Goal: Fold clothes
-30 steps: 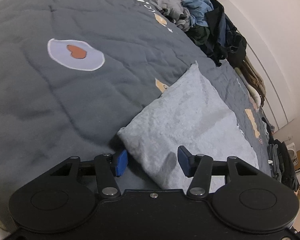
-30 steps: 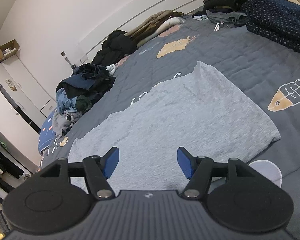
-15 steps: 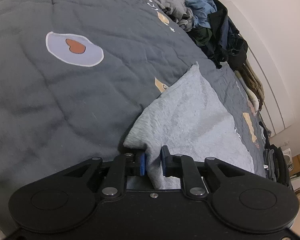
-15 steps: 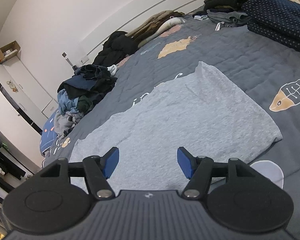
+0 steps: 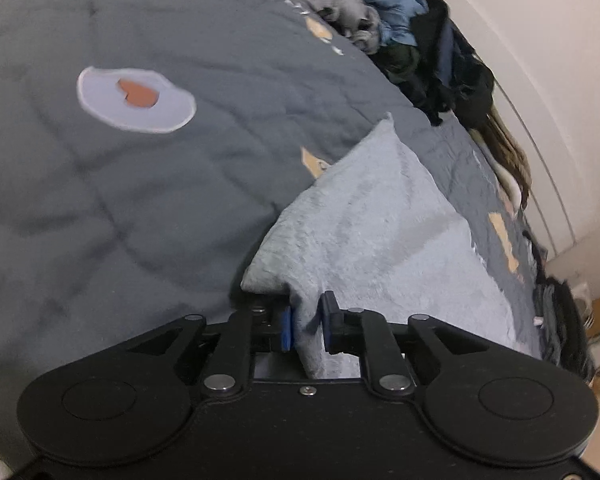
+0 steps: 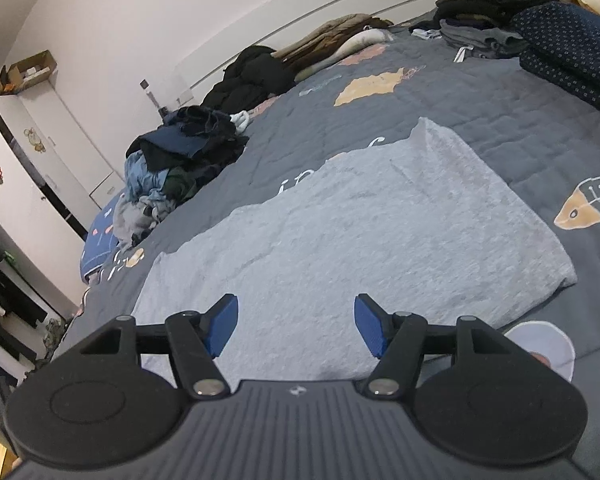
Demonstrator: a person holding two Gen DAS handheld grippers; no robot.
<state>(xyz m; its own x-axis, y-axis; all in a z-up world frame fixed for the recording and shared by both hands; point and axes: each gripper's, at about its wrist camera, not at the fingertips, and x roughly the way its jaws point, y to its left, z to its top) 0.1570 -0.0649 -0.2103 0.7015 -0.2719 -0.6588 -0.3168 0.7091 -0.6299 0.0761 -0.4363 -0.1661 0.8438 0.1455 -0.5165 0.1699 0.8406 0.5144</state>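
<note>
Two grippers on one grey shirt (image 6: 380,220), which lies flat on the bed quilt (image 5: 100,208). Left gripper (image 5: 305,330) is clamped on the near corner, cloth bunched btwn the blue pads. Right gripper (image 6: 296,326) hangs over the near hem w/ jaws wide apart, nothing in them. To do this well, I'd say: get the right one down on the hem before lifting, pinch both layers, then raise both ends level so the fold lands straight, no drag on the quilt.
</note>
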